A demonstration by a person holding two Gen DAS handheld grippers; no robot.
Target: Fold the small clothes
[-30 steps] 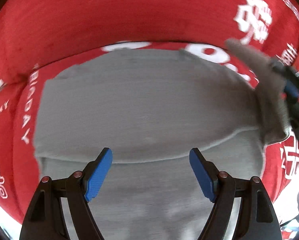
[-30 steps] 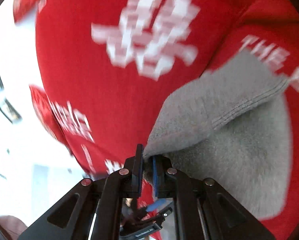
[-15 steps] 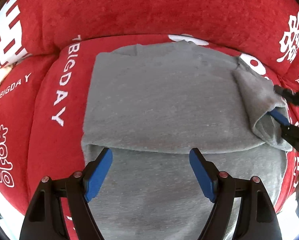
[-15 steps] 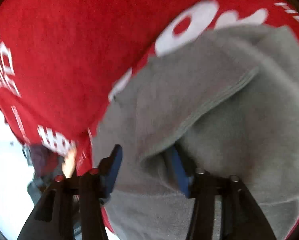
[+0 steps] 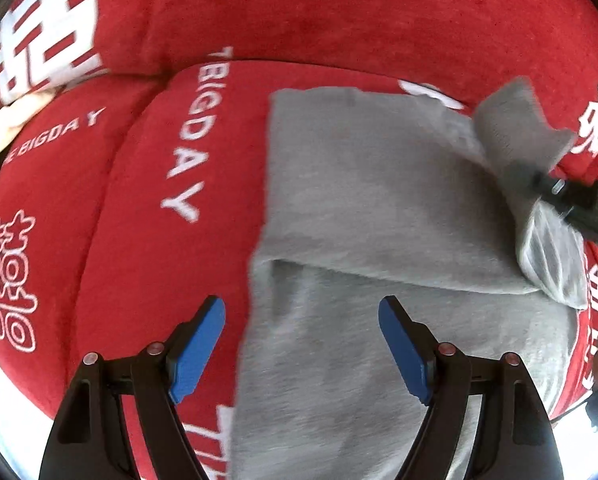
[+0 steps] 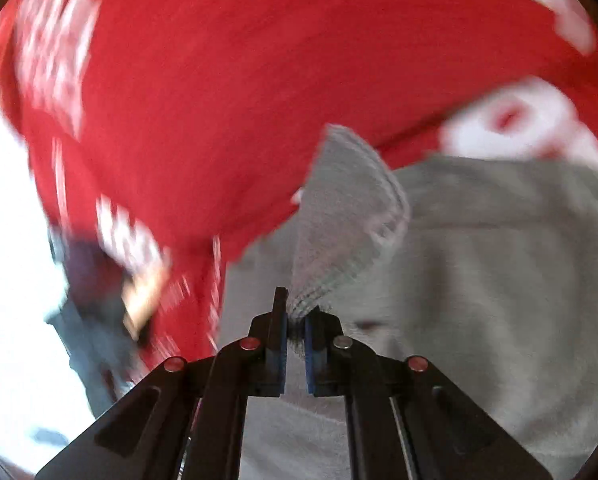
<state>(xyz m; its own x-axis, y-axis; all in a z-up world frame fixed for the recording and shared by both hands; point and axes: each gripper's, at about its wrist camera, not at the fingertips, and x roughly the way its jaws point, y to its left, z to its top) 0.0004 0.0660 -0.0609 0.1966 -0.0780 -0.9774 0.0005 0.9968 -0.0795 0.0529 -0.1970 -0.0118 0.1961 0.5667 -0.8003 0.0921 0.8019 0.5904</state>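
Observation:
A grey knit garment (image 5: 379, 216) lies partly folded on a red sofa seat, its upper layer doubled over the lower one. My left gripper (image 5: 303, 344) is open and empty, hovering over the garment's near left edge. My right gripper (image 6: 295, 320) is shut on the garment's ribbed cuff (image 6: 339, 216) and holds it lifted. In the left wrist view the right gripper (image 5: 579, 200) shows at the right, pinching that raised grey flap (image 5: 515, 128).
The red sofa cover (image 5: 147, 208) with white lettering fills both views, and its backrest (image 5: 339, 12) rises behind the garment. A pale cloth (image 5: 7, 120) lies at the far left. A person's hand and dark clothing (image 6: 111, 288) show blurred on the left.
My right gripper opened briefly, then closed on the cuff and lifted it. My left gripper shifted left, so the garment now sits further right in its view.

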